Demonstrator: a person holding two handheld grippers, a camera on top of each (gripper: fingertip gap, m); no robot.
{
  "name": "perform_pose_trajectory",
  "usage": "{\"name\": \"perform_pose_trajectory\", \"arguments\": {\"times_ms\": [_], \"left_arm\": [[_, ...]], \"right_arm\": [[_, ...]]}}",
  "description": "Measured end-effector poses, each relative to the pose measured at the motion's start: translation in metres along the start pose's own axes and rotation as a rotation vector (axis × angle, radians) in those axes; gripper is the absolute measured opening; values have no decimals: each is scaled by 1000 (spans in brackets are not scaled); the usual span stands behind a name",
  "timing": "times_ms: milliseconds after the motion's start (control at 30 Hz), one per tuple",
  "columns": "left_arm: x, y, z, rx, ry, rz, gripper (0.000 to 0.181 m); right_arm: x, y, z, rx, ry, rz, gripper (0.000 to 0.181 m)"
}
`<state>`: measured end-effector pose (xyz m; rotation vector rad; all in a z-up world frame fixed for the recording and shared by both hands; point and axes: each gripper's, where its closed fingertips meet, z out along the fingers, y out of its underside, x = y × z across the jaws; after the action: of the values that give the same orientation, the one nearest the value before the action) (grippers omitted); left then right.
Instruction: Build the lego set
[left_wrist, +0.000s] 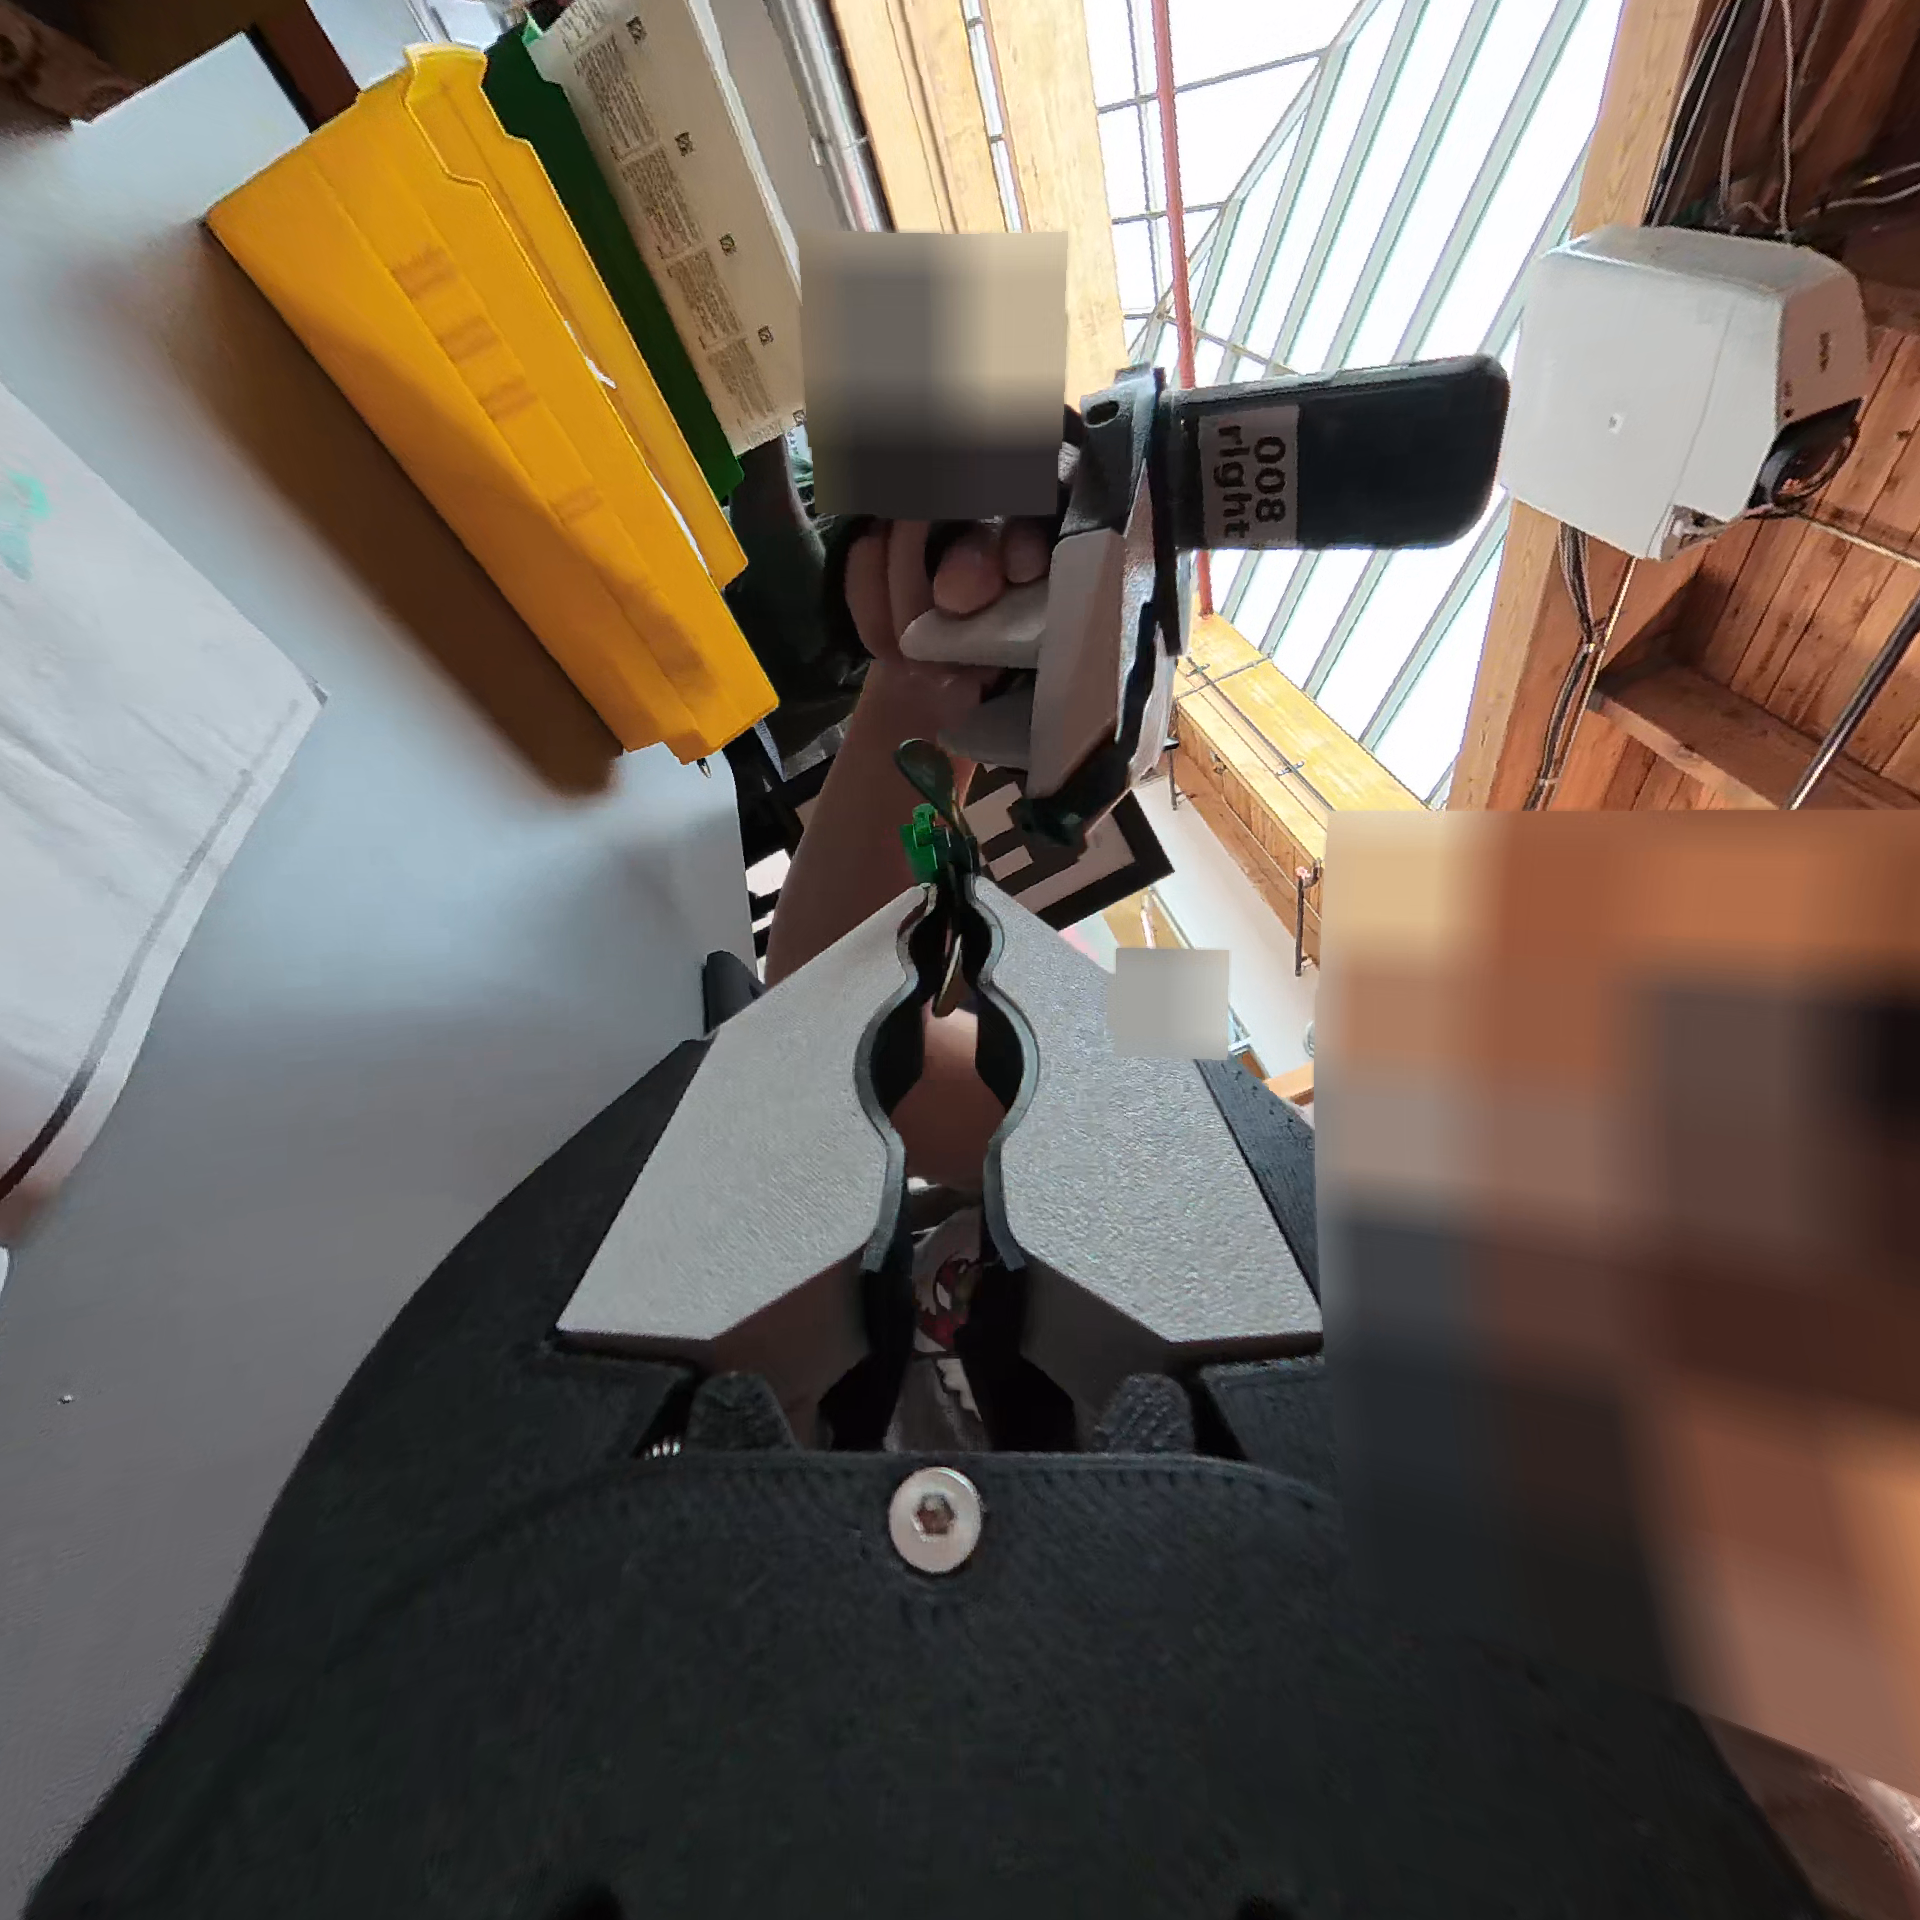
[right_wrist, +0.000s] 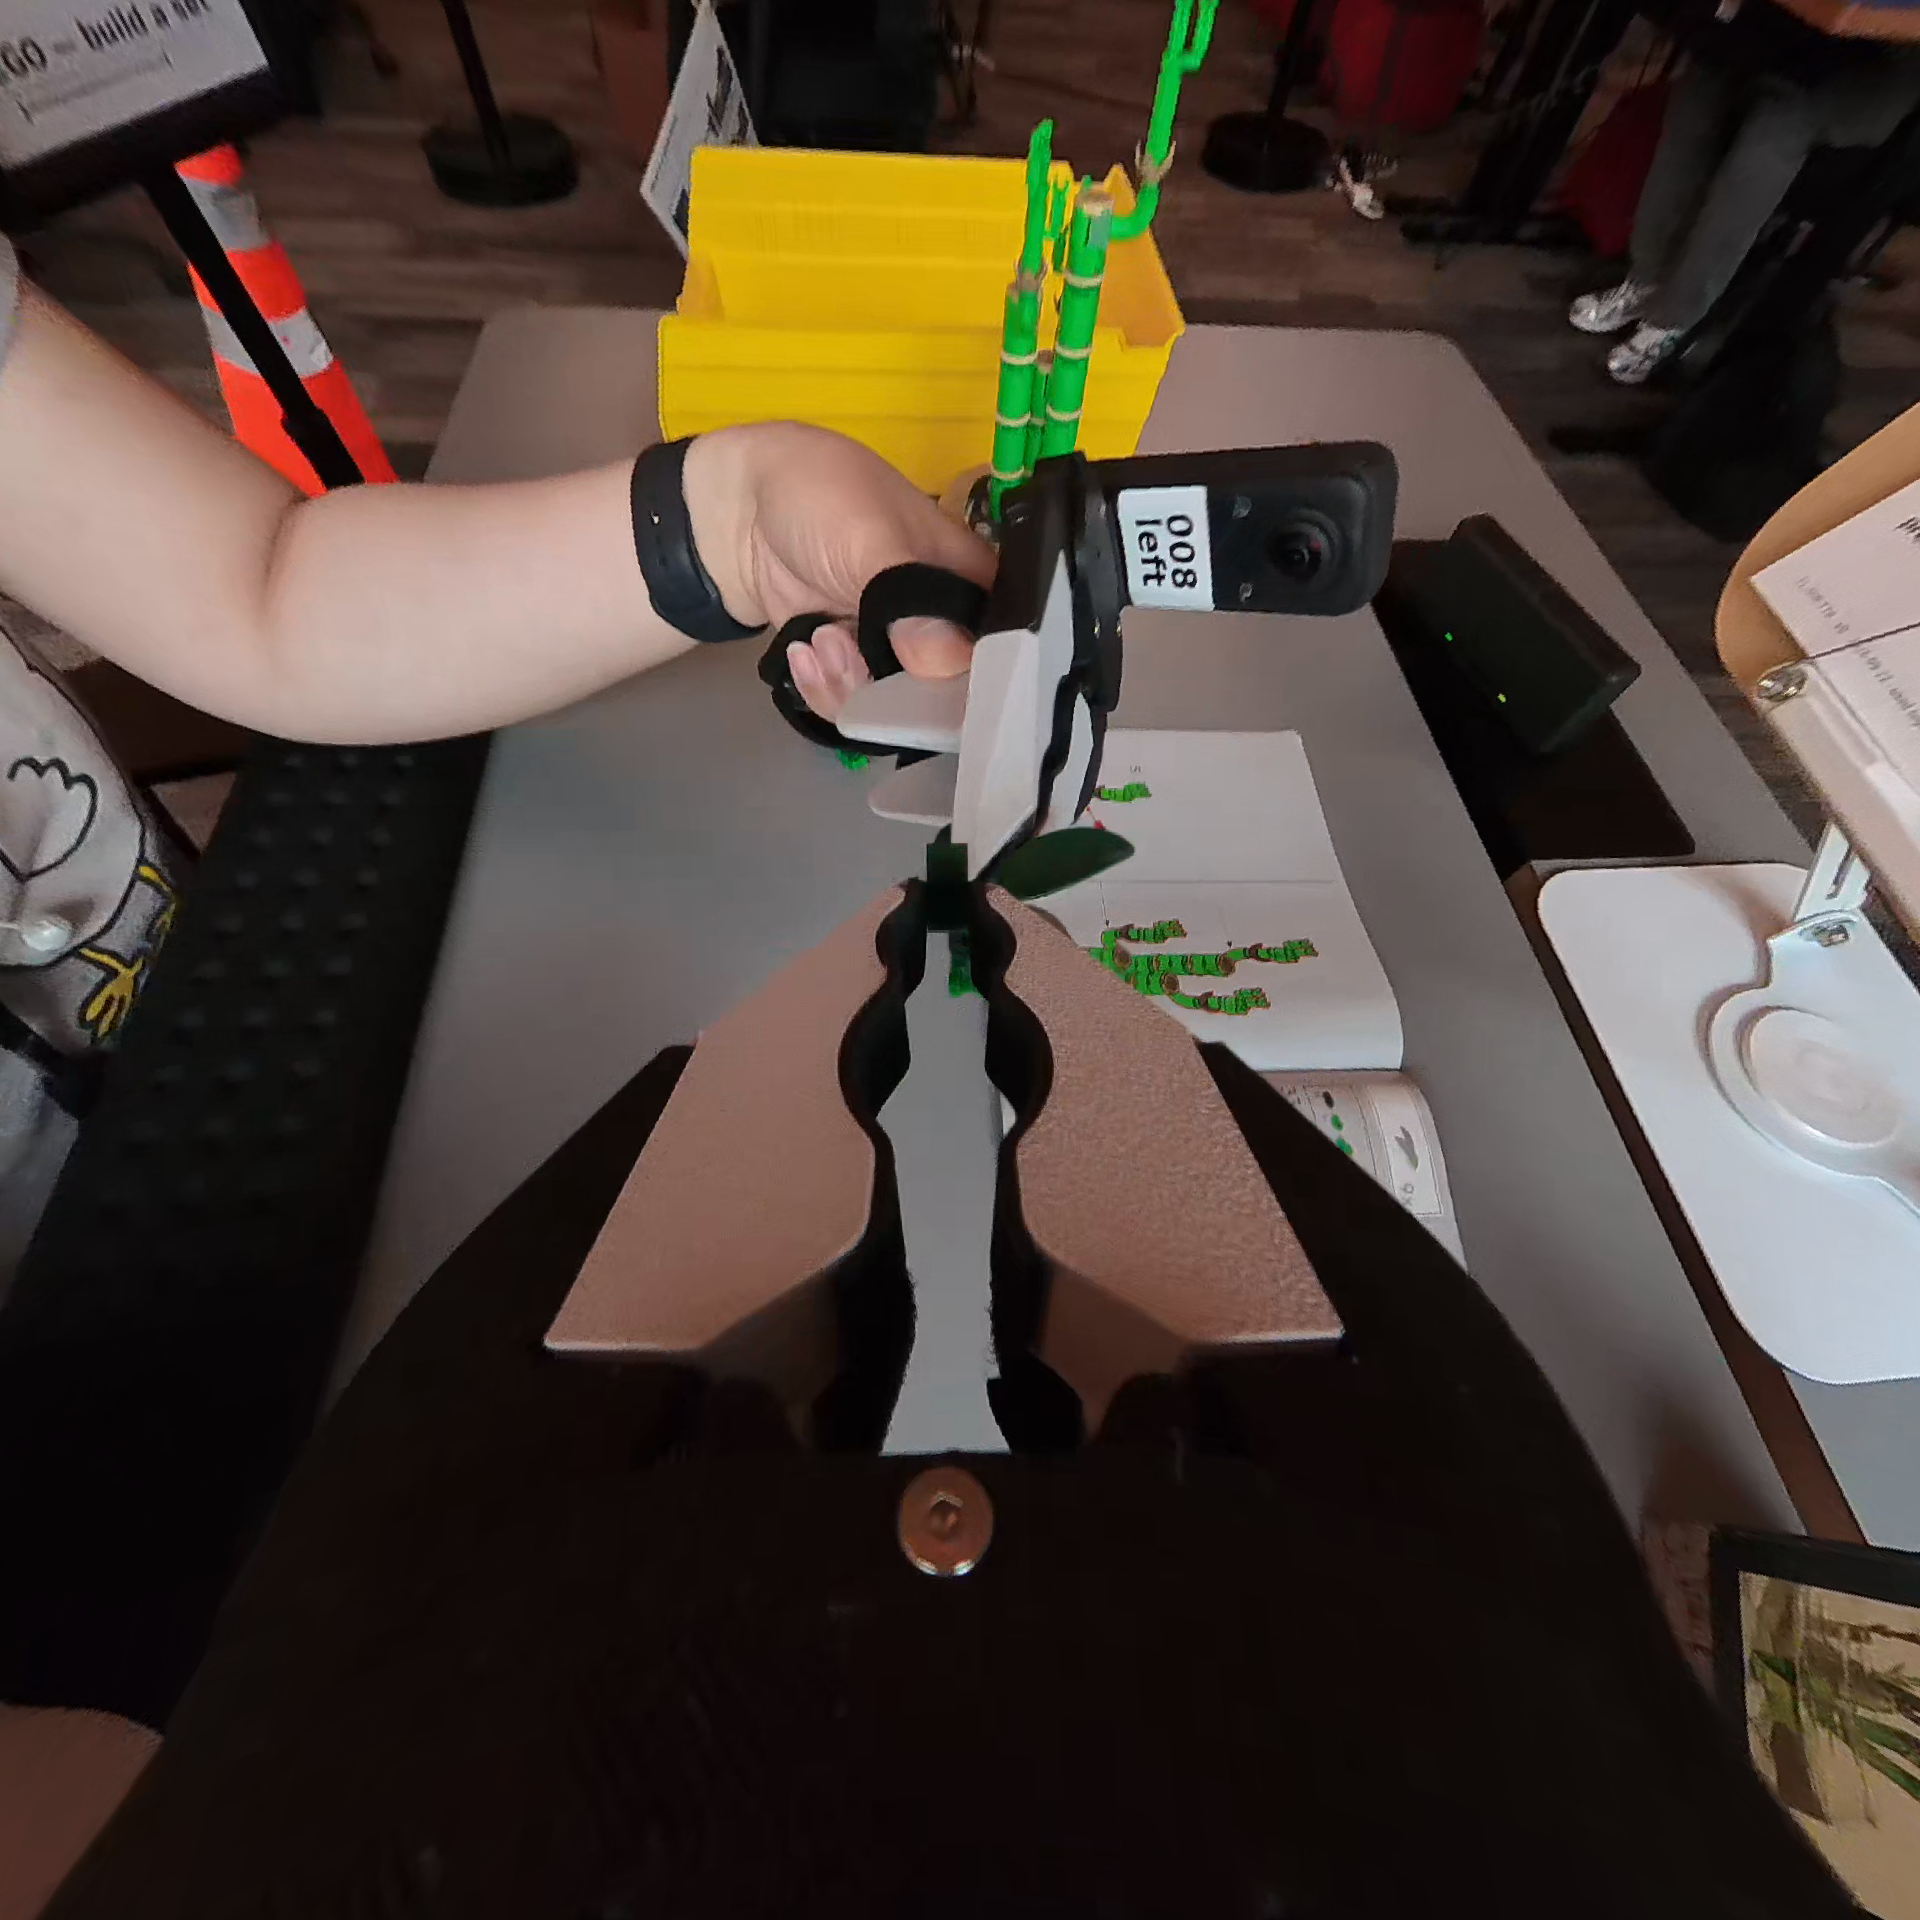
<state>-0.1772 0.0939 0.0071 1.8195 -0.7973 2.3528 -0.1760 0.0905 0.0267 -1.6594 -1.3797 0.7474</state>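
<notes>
Right fingers (right_wrist: 943, 902) pinch green piece (right_wrist: 945, 868); only right cam shows booklet (right_wrist: 1247, 894).

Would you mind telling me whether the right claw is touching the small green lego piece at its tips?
Touching. The right wrist view shows the right claw pinching the small green lego piece between its tips.

An orange traffic cone (right_wrist: 260, 343) stands on the floor beyond the grey table (right_wrist: 623, 852), a black box (right_wrist: 1507, 634) resting on it

My right gripper (right_wrist: 943, 906) pinches a green stem piece (right_wrist: 948, 868); left gripper (right_wrist: 1013, 836) clamps a leaf (right_wrist: 1070, 860) against it.
</notes>
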Motion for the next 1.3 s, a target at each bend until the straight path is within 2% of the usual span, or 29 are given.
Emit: {"name": "perform_pose_trajectory", "arguments": {"times_ms": [33,400,1033,1300], "left_arm": [[-2,-1,0,6,6,-13,0],[-14,0,5,-3,-13,-72,0],[-13,0,5,-4,-10,-70,0],[-23,1,3,-7,-63,-72,0]], "right_arm": [[1,4,2,-11,-4,-6,6],[5,23,8,-49,-66,54,6],[6,26,6,-86,-28,57,6],[8,35,13,-144,-7,41,6]]}}
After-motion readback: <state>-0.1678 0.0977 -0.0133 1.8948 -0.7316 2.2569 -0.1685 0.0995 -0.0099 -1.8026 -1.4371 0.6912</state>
